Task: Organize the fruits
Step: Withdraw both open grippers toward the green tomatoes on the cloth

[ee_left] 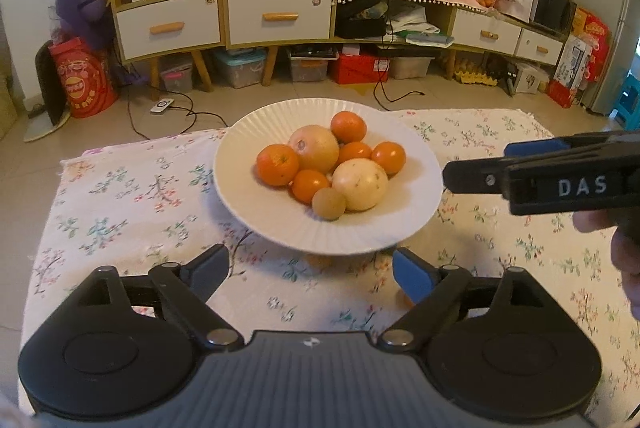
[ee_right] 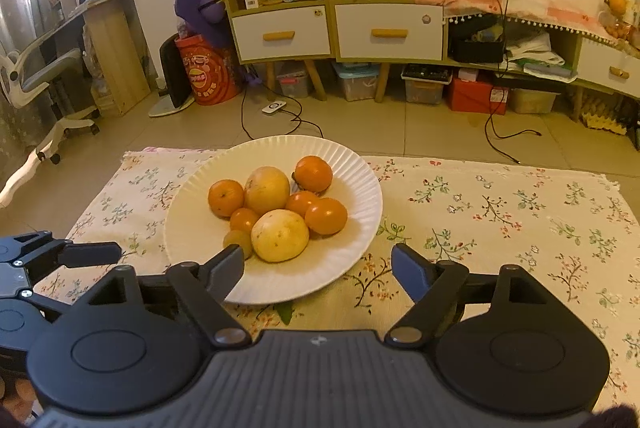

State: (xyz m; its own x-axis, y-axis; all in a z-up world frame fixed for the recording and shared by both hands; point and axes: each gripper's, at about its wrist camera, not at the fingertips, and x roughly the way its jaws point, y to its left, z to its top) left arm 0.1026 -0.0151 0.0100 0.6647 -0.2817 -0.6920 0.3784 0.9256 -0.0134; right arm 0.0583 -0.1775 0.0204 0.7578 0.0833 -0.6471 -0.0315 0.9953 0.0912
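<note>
Left wrist view shows a white ribbed plate (ee_left: 256,203) on a floral tablecloth (ee_left: 120,195), piled with five oranges (ee_left: 277,164), two pale yellow fruits (ee_left: 360,184) and one small brownish fruit (ee_left: 329,203). Near it, the left gripper (ee_left: 310,270) has its jaws spread wide and holds nothing. To the right, the right gripper (ee_right: 318,268) is likewise spread and empty at the plate's near edge.

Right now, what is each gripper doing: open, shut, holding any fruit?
Left gripper: jaws open, nothing between them.
Right gripper: jaws open, holding nothing; the fruit sits in the white plate.
</note>
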